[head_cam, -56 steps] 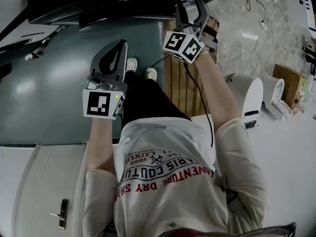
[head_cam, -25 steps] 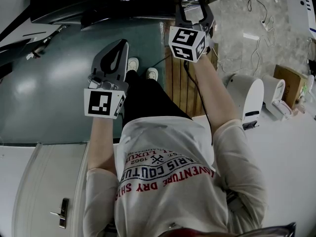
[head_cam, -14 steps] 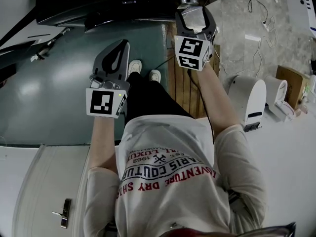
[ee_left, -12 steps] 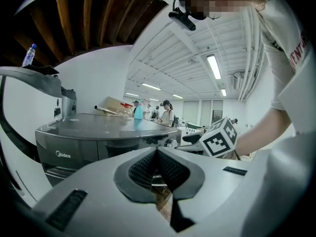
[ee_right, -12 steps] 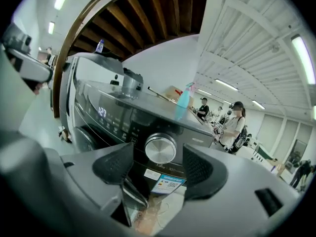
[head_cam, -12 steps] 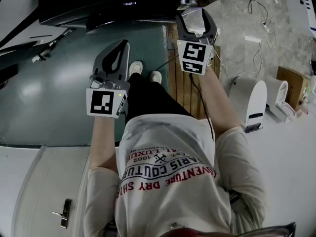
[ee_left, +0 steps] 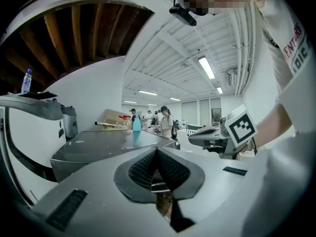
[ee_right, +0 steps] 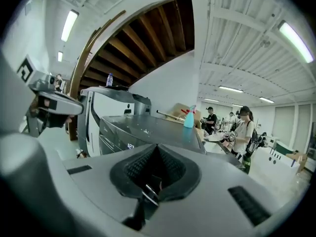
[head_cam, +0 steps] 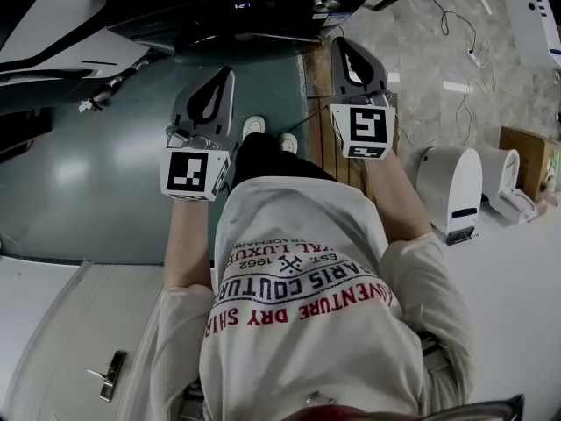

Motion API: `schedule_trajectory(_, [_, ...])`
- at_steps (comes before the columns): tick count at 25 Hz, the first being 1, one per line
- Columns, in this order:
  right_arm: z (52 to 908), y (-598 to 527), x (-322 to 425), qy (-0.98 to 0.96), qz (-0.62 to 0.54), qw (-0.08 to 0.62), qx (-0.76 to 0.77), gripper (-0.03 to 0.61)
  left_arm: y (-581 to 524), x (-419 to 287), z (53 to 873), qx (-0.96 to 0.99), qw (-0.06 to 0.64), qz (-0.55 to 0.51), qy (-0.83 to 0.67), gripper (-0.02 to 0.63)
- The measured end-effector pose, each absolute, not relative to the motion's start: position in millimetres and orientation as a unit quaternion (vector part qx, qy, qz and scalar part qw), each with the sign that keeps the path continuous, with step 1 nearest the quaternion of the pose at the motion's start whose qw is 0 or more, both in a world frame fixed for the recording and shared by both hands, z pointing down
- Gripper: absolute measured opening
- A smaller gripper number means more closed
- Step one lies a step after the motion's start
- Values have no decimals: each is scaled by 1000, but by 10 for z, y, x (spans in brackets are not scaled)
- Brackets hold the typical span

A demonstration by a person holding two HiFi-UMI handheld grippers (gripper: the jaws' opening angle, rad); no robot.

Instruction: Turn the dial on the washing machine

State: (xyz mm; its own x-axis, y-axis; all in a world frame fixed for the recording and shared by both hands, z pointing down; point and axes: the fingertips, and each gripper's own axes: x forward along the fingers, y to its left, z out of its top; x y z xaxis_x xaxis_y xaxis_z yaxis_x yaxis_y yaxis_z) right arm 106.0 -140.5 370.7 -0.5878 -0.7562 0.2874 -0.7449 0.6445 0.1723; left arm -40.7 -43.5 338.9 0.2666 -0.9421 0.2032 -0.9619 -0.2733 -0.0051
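Observation:
The dark washing machine (head_cam: 245, 7) runs along the top of the head view, and its silver dial (head_cam: 326, 3) shows at its right end. My right gripper (head_cam: 344, 46) hangs a little below the dial, clear of it, jaws shut with nothing between them. In the right gripper view its gripper (ee_right: 156, 153) has the pads pressed together, with the machine's grey body (ee_right: 143, 127) ahead. My left gripper (head_cam: 223, 75) is held over the green floor, left of the dial, also shut and empty. The left gripper view shows its gripper (ee_left: 157, 156) with the pads closed.
White appliances (head_cam: 449, 187) and a cardboard box (head_cam: 526, 147) stand on the right, with cables (head_cam: 465, 51) on the floor. A wooden strip (head_cam: 329, 139) lies under my right arm. A blue spray bottle (ee_right: 189, 117) stands on the machine's top. People (ee_right: 243, 132) stand far behind.
My right gripper has drawn back from the dial toward my body, and its jaws have gone from open round the dial to shut. The left gripper has held its place.

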Motion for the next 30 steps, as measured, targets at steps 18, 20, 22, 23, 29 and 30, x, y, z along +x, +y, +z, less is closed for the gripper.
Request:
schedule_trajectory(18, [2851, -683, 1250, -908, -6, 91, 409, 26, 87, -683, 2621, 769, 27, 59, -635, 15])
schedule_trajectory(20, [2822, -683, 1277, -907, -3, 88, 413, 26, 103, -652, 2617, 773, 25, 63, -631, 15])
schedule_trajectory(22, [2802, -681, 1285, -906, -6, 89, 414, 26, 112, -629, 2610, 776, 23, 67, -627, 15])
schedule_trajectory(23, [2795, -677, 1284, -906, -9, 90, 414, 26, 113, -621, 2604, 777, 22, 67, -625, 15])
schedule_trajectory(29, [2804, -636, 1260, -907, -10, 95, 410, 26, 118, -575, 2607, 782, 25, 69, -618, 15])
schedule_trajectory(30, [2804, -635, 1253, -908, -10, 94, 409, 26, 113, -575, 2604, 782, 26, 68, -619, 15])
